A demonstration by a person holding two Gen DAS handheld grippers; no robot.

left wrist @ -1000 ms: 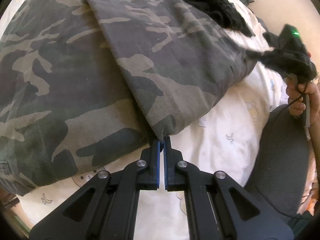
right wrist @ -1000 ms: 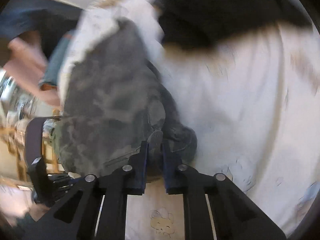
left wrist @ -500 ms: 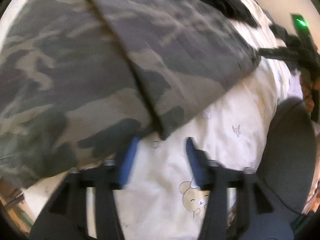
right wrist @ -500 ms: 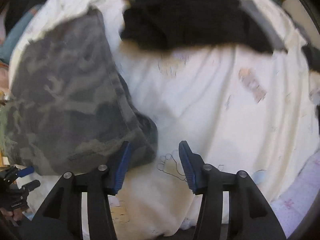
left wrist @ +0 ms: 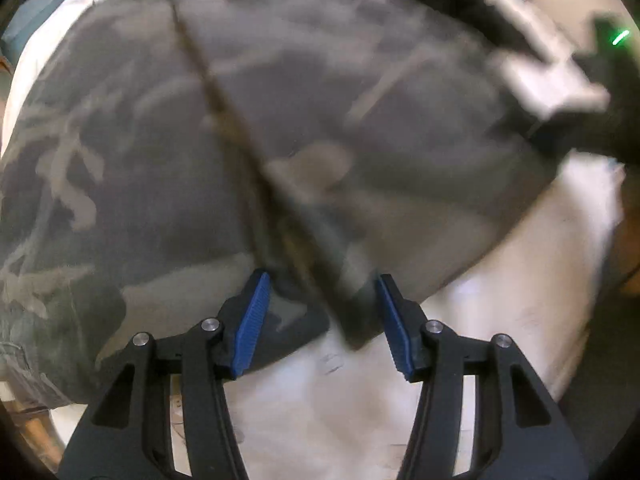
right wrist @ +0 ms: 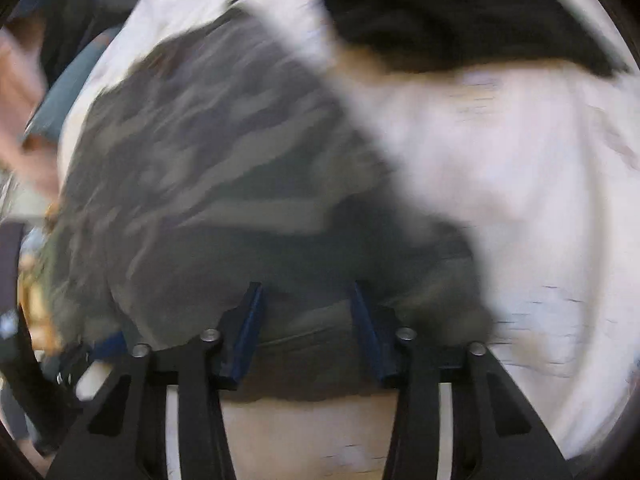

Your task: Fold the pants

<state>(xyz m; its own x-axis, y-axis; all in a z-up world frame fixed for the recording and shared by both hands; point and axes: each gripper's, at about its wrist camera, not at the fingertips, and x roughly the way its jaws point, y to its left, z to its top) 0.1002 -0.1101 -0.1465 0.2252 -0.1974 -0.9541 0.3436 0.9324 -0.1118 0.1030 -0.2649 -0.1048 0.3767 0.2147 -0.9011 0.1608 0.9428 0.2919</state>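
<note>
The soft green-and-grey camouflage cloth pants (left wrist: 168, 184) lie on the white bed sheet (left wrist: 344, 412), floppy and light. Both the left claw (left wrist: 320, 312) and right claw (right wrist: 306, 320) are spread wide, with the pants' thick folded edge between their fingers, a good spot to pinch.

White sheet (right wrist: 500, 184); blurred black cloth (right wrist: 448, 12), perhaps clothing, on it.

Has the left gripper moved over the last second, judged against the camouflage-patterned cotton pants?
Yes. The left gripper opened, released the folded corner, then moved forward over the camouflage pants, whose edge now lies between its blue fingers.
</note>
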